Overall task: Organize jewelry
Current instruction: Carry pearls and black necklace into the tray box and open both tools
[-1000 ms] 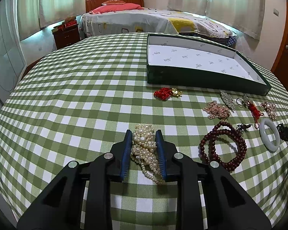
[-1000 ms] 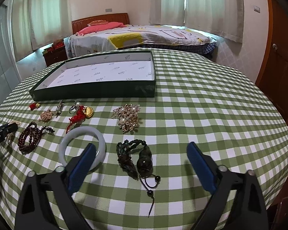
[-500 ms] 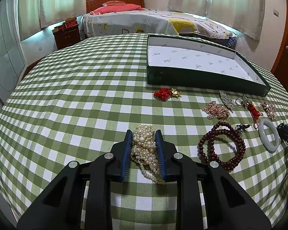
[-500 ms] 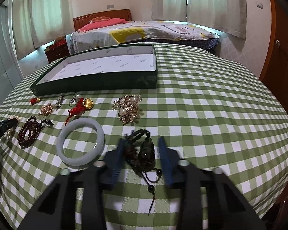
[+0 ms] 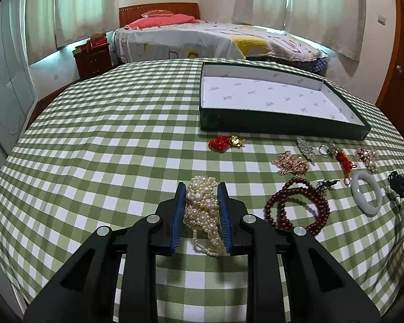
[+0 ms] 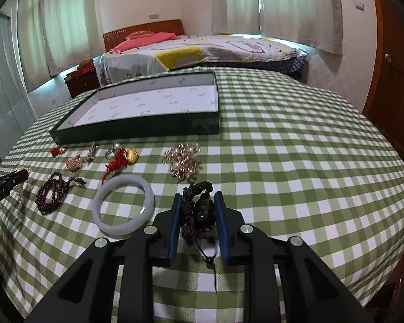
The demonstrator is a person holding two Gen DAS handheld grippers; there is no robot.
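Observation:
My left gripper (image 5: 201,188) is shut on a bundle of white pearl strands (image 5: 202,207), held just above the checked cloth. My right gripper (image 6: 198,197) is shut on a dark corded pendant (image 6: 202,210), its cord hanging below the pads. The dark green tray with a white printed lining (image 5: 280,127) stands empty at the back of the table; it also shows in the right wrist view (image 6: 137,130). A dark red bead necklace (image 5: 296,207) and a white jade bangle (image 6: 122,207) lie on the cloth between the grippers.
Small pieces lie in a row before the tray: a red knot with a gold charm (image 5: 225,142), a rose-gold brooch (image 5: 289,162), a silver brooch (image 5: 305,146), a red tassel (image 6: 118,162), a pearl brooch (image 6: 183,160). A bed (image 5: 215,40) stands beyond the round table.
My right gripper closed from wide open onto the dark pendant and lifted it slightly. My left gripper kept its hold on the pearls and rose a little.

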